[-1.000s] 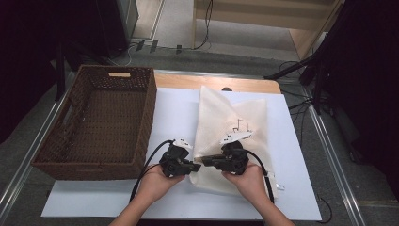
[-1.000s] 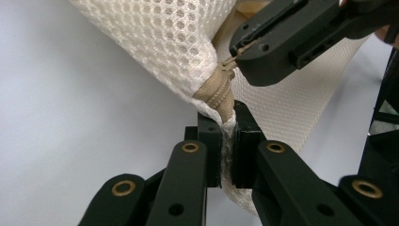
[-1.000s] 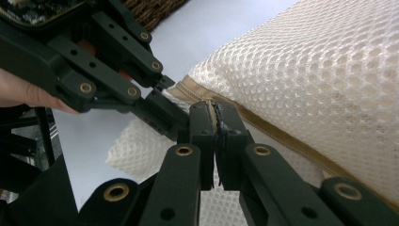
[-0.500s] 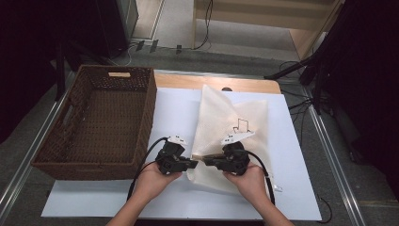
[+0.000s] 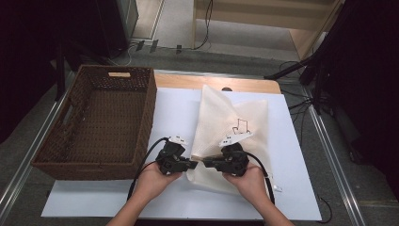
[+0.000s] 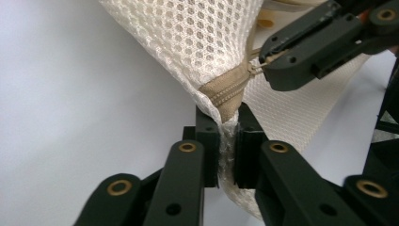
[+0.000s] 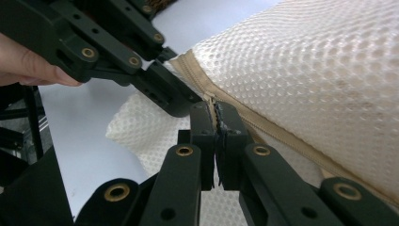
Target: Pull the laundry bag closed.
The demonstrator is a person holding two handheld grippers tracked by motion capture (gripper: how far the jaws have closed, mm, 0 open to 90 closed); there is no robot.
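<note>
A white mesh bag (image 5: 230, 127) with a tan zipper (image 6: 230, 89) lies on the white table sheet, right of centre. My left gripper (image 5: 192, 165) is shut on the bag's corner at the zipper's end (image 6: 227, 141), the mesh pinched between its jaws. My right gripper (image 5: 207, 163) faces it from the right, shut on the zipper pull (image 7: 217, 117). In the left gripper view the right gripper (image 6: 268, 59) holds the small pull just above the zipper tape. The two grippers' tips almost touch at the bag's near left corner.
A brown wicker basket (image 5: 66, 150) stands at the left of the table, close to the left hand. The white sheet (image 5: 174, 108) covers the table, with its wooden edge (image 5: 188, 82) at the back. Cables trail from both grippers.
Both hands have shifted slightly left and toward the near edge. The grip on the bag's corner and zipper pull stays the same.
</note>
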